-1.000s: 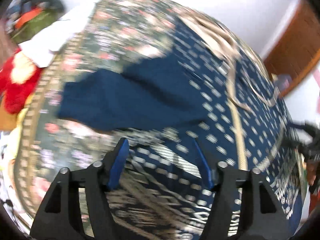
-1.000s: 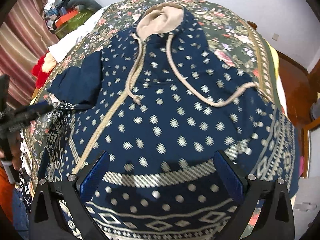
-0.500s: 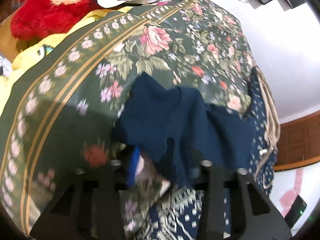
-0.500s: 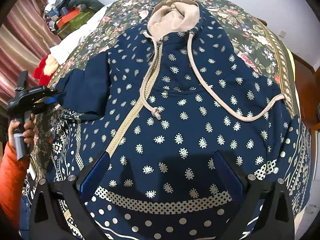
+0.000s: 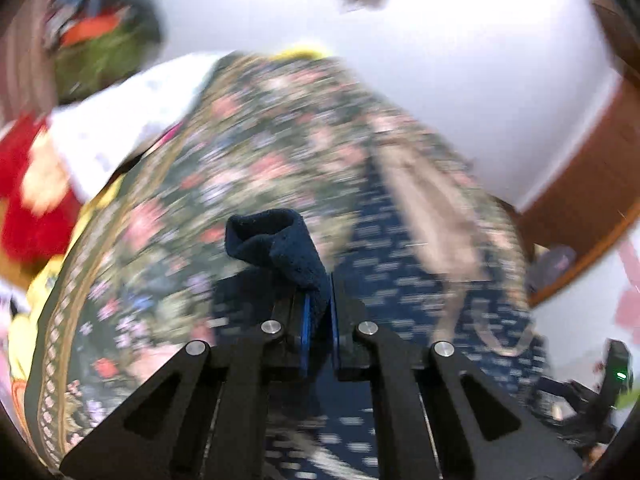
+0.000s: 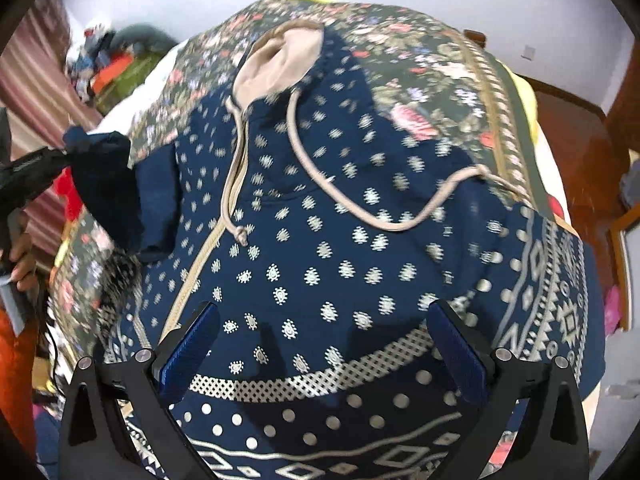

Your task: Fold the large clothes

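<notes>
A navy hooded garment (image 6: 320, 248) with silver dots, a beige hood (image 6: 280, 56) and beige drawstrings lies spread front up on a floral bedspread (image 6: 432, 80). My left gripper (image 5: 319, 312) is shut on the garment's plain navy sleeve cuff (image 5: 276, 240) and holds it lifted above the bed; in the right wrist view it (image 6: 36, 164) shows at the far left with the raised sleeve (image 6: 108, 176). My right gripper (image 6: 320, 344) is open and empty, hovering over the garment's lower front.
A red plush toy (image 5: 28, 196), white cloth (image 5: 116, 120) and a pile of clutter (image 5: 100, 48) lie past the bed's left side. A wooden door frame (image 5: 592, 184) stands at the right. A white wall is behind the bed.
My left gripper has closed on the sleeve cuff and lifted it off the bedspread. My right gripper stayed open over the garment's lower front, shifting only slightly.
</notes>
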`<state>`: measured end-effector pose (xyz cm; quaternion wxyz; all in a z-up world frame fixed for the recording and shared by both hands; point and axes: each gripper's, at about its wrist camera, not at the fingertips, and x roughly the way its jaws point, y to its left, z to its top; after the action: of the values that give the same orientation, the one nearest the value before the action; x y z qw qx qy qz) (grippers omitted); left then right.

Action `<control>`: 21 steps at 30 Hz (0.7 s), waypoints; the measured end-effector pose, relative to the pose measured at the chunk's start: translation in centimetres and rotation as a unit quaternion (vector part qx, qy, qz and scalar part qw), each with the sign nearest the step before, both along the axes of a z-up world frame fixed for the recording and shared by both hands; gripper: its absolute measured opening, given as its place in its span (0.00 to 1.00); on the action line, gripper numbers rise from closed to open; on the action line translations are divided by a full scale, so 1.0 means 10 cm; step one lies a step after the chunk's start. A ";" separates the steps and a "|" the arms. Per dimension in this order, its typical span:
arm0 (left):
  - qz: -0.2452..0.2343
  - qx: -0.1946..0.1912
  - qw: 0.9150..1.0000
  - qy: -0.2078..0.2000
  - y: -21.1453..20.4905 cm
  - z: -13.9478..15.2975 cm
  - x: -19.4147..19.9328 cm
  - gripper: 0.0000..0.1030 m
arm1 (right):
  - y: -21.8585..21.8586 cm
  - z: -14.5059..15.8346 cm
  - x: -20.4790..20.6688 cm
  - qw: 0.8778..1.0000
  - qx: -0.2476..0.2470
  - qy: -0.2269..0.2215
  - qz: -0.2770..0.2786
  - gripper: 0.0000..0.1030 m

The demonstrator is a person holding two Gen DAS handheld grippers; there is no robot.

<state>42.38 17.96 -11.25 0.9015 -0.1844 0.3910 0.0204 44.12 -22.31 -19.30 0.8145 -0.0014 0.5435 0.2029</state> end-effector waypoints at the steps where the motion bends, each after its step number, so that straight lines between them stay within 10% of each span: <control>1: -0.018 -0.001 1.000 -0.009 -0.16 0.11 0.04 0.07 | -0.06 0.03 -0.01 1.000 0.007 -0.001 -0.004 1.00; 9: -0.175 0.023 0.984 -0.039 -1.70 0.48 0.19 0.07 | -0.52 0.33 -0.19 0.999 0.016 -0.040 -0.020 1.00; 21: -0.297 0.074 0.942 0.135 -2.95 -0.63 0.22 0.13 | -1.08 0.33 -0.42 0.998 0.000 -0.043 -0.041 1.00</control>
<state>44.58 -11.55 -17.57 0.8167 0.0122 0.5431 -0.1945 39.94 -33.07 -16.00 0.8448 0.0120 0.5075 0.1691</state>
